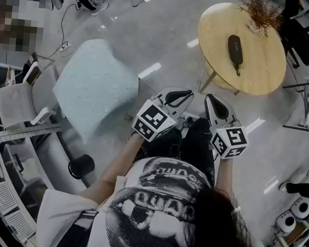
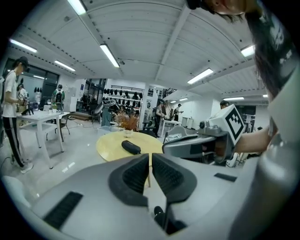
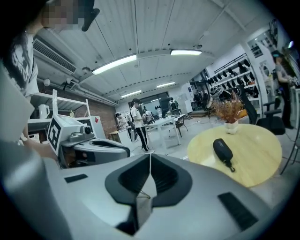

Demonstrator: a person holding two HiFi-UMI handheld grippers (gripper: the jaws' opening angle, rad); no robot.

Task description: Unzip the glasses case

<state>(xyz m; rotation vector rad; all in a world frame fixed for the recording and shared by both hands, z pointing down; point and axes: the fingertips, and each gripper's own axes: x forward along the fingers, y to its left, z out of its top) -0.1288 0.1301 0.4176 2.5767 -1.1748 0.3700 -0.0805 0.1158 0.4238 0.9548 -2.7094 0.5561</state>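
Left tongs [image 2: 150,159], right tongs [image 3: 150,165] sitting pressed together, pinching nothing, hovering well apart from case [image 1: 235,52] lying on surface [image 1: 266,76]. Approach seeming underway; next calling for reaching, spreading, pinching zip pull [image 3: 231,167].

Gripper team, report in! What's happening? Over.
Left gripper shut, empty. Right gripper shut, empty. Glasses case on round table ahead, untouched. Dried plant stands beyond it.

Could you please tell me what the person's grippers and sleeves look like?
Both the left gripper and right gripper are grey shells with dark ribbed pads, each bearing a white cube with black square markers. The T-shirt is white, short-sleeved, black-printed.
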